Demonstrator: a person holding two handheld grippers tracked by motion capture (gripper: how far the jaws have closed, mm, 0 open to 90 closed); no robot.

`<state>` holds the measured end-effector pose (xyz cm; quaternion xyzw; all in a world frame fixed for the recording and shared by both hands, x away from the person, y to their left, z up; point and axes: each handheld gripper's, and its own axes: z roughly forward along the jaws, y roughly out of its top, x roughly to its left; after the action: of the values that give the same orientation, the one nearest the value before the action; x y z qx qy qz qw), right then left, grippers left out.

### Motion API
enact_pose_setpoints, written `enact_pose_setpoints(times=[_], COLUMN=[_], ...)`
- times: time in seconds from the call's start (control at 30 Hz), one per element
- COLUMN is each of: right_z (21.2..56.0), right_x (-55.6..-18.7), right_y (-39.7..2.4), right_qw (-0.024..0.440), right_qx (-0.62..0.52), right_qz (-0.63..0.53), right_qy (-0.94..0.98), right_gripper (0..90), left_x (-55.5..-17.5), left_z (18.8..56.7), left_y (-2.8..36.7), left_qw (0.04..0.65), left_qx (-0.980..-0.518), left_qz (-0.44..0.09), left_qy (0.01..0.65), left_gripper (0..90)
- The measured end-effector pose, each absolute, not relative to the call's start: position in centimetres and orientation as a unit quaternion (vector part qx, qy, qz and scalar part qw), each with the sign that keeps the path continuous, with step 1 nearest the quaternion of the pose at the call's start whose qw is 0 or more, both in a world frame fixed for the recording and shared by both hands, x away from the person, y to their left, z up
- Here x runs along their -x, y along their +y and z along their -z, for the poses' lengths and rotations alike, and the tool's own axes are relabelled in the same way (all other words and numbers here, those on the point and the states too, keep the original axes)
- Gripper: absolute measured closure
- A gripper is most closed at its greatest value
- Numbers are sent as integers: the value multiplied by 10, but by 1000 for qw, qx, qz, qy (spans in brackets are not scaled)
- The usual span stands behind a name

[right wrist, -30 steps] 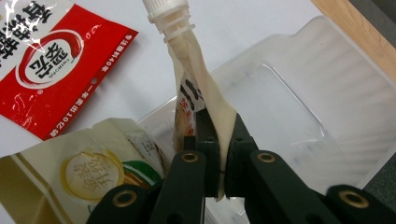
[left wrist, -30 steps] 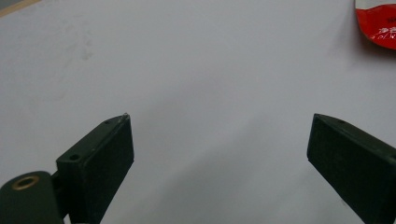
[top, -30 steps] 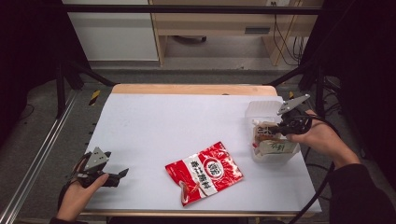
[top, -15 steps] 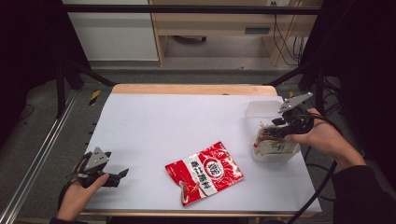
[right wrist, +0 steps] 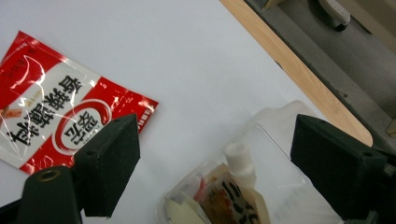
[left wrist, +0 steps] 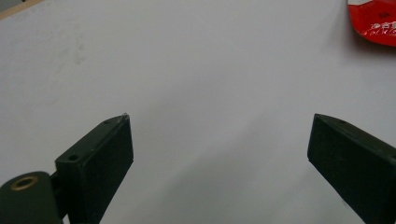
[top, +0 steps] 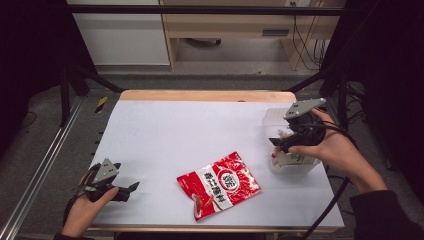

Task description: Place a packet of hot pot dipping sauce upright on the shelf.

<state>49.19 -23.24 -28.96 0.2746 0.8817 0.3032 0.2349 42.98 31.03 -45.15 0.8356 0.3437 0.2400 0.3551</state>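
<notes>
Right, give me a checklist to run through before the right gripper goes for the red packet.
1. Right gripper free: ok, its jaws have just been opening and nothing sits between them.
2. Spouted pouch dropped in the clear container: ok, it lies inside.
3. Red packet reachable: ok, flat on the white table, nothing on top.
4. Path from the container to the packet: ok, bare table between.
5. Left gripper out of the way: ok, open, resting near the table's front left corner.
6. Packet sealed: cannot tell.
</notes>
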Motion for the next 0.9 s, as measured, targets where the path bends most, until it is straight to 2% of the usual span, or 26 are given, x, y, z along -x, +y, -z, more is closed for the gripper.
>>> enact_pose_setpoints(times=[0.37, 0.53, 0.9], right_z=[295, 313, 358], right_x=[-470, -463, -448], right_y=[-175, -152, -125], right_qw=[252, 240, 243], right_qx=[-279, -288, -320], right_qz=[-328, -335, -348], right_qy=[867, 865, 847], right_gripper=[72, 99, 137], left_x=[-429, -429, -427], left_z=[452, 453, 454], left_y=[305, 303, 297], left_qw=[354, 356, 352], left_qx=[-839, -839, -844], left_qz=[-238, -238, -238], left_qy=[337, 335, 326], left_gripper=[57, 57, 57])
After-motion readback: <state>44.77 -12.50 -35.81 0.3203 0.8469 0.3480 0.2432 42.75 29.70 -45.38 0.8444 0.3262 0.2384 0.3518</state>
